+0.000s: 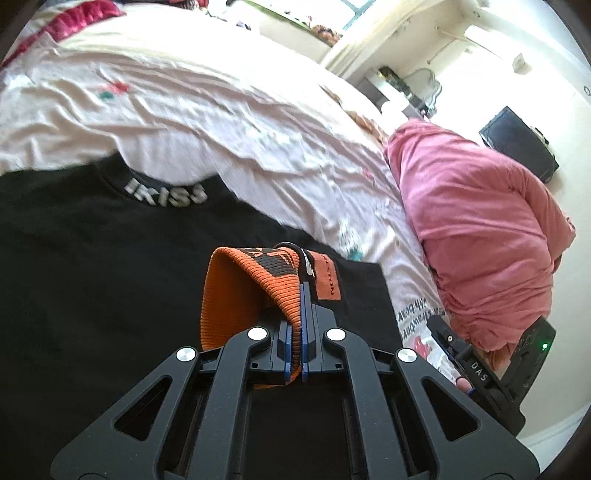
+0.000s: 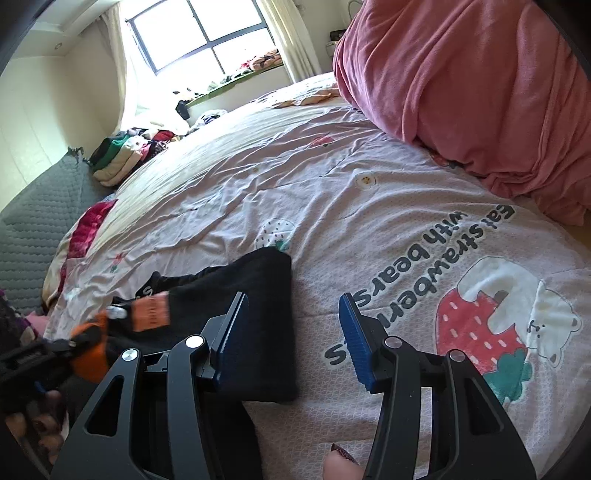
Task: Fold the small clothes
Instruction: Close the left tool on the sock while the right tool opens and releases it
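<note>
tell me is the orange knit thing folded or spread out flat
Folded: the orange knit piece is doubled over, its bend uppermost, with both layers pinched between the shut left gripper.

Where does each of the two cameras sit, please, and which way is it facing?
Left wrist: on the left tool, facing along its fingers across the black shirt and bed sheet; it is shut on an orange knit band. The right tool shows at lower right.
Right wrist: on the right tool, open, facing across the bed sheet toward the window; a fingertip shows below.
Shared: shirt, sheet, pink blanket, orange band.
</note>
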{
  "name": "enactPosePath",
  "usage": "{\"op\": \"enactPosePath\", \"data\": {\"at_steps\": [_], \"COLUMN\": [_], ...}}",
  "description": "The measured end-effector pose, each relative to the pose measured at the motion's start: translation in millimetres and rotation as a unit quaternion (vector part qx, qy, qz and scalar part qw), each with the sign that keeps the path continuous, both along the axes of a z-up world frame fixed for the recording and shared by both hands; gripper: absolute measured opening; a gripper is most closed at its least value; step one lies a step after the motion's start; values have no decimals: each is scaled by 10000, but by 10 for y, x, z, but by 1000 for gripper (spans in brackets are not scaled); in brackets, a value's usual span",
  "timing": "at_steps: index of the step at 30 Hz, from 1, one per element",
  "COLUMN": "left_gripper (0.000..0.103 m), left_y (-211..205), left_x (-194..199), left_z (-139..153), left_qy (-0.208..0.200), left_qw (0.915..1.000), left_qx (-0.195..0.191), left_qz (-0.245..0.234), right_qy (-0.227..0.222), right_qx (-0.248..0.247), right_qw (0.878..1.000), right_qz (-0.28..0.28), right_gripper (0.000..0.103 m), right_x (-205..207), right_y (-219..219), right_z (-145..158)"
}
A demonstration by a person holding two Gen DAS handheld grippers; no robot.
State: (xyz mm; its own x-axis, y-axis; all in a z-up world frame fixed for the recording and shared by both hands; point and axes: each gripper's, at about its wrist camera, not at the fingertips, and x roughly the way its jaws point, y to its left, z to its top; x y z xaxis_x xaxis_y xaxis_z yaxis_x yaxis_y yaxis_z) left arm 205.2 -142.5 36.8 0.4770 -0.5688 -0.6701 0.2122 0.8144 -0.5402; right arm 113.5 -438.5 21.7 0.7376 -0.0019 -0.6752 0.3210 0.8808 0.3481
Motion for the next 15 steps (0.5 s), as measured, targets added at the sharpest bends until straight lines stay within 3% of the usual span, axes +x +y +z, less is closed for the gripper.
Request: {"op": "enactPosePath", "data": {"at_steps": [15], "left_gripper": [0], "left_y": [737], "left_x": [-174], "left_z": [338], "left_qy": [-477], "left_qw": [9961], "left_qx": [28], "left_qz": [744], "right_qy": [106], "right_qx": [-321], "right_qw": [9990], "right_qz": [297], "right_gripper": [49], "right_x": [89], "right_y": [262], "right_z": [-56]}}
